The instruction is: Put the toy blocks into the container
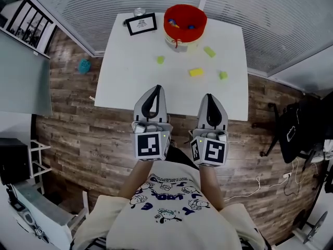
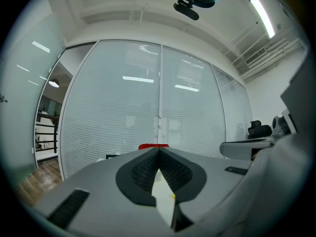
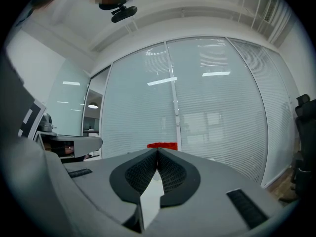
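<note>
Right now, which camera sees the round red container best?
The head view: it looks down into the round red container, showing it whole. The left gripper view and right gripper view show only a thin red sliver of it.

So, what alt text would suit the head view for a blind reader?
Seen from above, a person holds the grey left gripper and right gripper, jaws shut, at the near edge of a white table; four yellow-green toy blocks lie near a red round container.
</note>
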`<action>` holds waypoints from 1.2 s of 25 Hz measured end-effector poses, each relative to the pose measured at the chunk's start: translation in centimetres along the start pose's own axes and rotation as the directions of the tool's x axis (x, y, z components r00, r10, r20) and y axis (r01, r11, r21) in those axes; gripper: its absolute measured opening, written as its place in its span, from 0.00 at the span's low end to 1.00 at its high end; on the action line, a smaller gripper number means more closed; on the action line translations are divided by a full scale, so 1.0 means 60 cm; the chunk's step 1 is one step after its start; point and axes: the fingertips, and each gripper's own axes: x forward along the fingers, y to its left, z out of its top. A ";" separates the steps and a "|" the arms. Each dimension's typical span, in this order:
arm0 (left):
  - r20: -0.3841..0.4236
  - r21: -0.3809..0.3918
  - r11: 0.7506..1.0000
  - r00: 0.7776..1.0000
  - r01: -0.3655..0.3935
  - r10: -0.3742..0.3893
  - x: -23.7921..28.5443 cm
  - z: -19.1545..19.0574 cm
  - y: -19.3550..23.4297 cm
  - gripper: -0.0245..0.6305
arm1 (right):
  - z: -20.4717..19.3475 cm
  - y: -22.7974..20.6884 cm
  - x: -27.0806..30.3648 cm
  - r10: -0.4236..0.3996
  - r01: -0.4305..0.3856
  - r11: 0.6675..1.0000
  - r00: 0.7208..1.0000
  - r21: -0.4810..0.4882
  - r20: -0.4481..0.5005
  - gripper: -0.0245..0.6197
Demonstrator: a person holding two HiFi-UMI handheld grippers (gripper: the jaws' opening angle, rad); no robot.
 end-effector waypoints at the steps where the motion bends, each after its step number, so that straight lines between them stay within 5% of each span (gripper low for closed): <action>1: 0.000 0.001 1.000 1.000 0.000 0.000 0.005 -0.002 0.003 0.08 | -0.002 0.000 0.006 -0.001 0.001 1.000 1.000 -0.001 -0.004 0.09; 30: -0.065 -0.028 0.999 0.998 0.022 -0.023 0.190 -0.021 0.108 0.08 | -0.030 0.034 0.228 0.024 -0.025 1.000 0.998 -0.012 -0.062 0.09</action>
